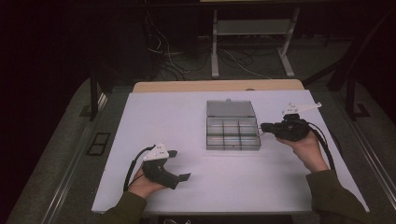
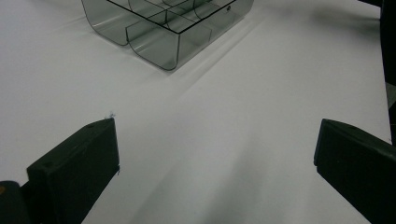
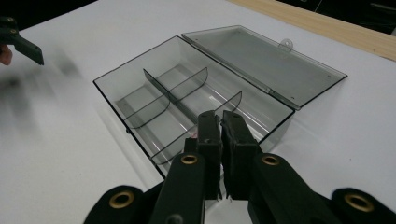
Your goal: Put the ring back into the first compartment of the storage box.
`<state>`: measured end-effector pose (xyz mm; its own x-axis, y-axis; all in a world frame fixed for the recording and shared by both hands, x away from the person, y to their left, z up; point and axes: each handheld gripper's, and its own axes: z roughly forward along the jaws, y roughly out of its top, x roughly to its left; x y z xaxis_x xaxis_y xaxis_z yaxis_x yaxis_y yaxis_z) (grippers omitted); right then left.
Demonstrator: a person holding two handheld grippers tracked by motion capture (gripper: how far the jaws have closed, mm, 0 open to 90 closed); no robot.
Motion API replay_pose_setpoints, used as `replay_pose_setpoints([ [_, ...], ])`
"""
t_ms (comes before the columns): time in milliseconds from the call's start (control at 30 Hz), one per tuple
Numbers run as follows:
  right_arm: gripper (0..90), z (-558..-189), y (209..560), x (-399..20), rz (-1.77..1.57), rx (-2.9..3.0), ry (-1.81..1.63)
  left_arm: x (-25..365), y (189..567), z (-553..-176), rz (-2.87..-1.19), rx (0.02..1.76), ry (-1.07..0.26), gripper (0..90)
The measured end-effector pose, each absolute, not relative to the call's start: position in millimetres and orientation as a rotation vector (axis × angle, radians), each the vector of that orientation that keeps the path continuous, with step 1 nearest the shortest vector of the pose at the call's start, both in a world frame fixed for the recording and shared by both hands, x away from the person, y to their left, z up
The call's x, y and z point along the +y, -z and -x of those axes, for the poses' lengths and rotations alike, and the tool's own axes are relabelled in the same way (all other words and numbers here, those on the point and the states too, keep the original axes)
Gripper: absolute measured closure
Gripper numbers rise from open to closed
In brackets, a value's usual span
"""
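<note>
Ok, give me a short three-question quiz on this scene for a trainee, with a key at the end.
1. True or false: the box has its lid open.
2. Which gripper has its jaws wide apart: A the left gripper, B the right gripper, C both?
3. Fill in: the right gripper sits at the box's ____ side in the high view.

Key
1. True: the lid lies flat behind the box on the table.
2. A: the left gripper's jaws stand wide apart over bare table; the right gripper's are shut together, with nothing between them.
3. Right: it points at the box's right end.
</note>
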<state>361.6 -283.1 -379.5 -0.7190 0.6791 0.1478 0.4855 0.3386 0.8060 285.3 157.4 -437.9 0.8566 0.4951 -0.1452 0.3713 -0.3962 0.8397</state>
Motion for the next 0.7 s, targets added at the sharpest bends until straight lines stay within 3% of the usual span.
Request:
replay_pose_setpoints([
  [700,85.8,-385,372,-256,-1.057,2.39,-1.343,157,438,-285,-2.018,0.631,-0.15,0.0],
])
